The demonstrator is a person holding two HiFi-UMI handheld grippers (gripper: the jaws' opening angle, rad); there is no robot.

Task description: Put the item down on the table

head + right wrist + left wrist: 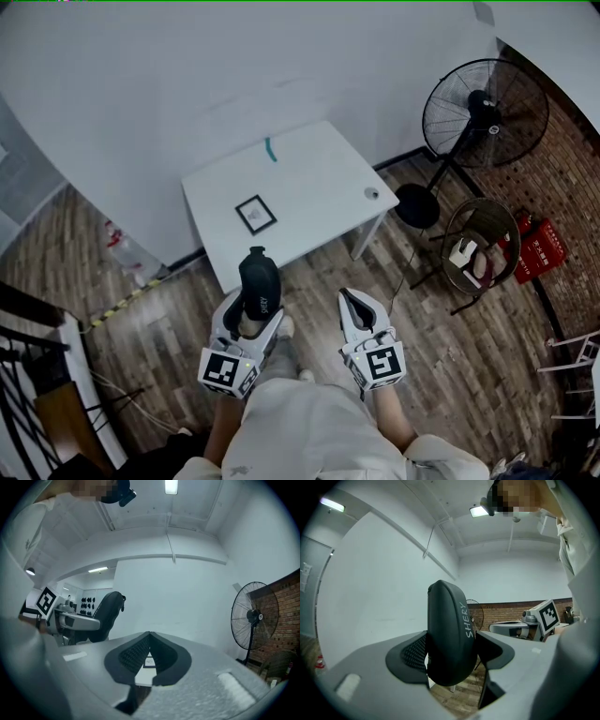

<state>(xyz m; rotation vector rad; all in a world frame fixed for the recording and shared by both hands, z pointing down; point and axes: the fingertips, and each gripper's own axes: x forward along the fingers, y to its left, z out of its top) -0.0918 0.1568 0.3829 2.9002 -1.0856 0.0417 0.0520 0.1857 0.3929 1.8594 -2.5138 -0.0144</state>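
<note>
A black computer mouse (260, 284) with white lettering stands upright between the jaws of my left gripper (255, 309), which is shut on it. In the left gripper view the mouse (450, 634) fills the gap and both pads (412, 653) press on its sides. I hold it in the air over the wooden floor, just short of the near edge of the white table (319, 173). My right gripper (356, 300) hangs beside it, shut and empty. In the right gripper view its pads (136, 654) meet at the tips, and the mouse (108, 611) shows to the left.
On the table lie a black-framed square marker (255, 214), a teal strip (270, 149) at the far edge and a small grey disc (372, 193) by the right corner. A standing fan (483, 112), a round wicker chair (478, 246) and a red box (541, 248) are at the right.
</note>
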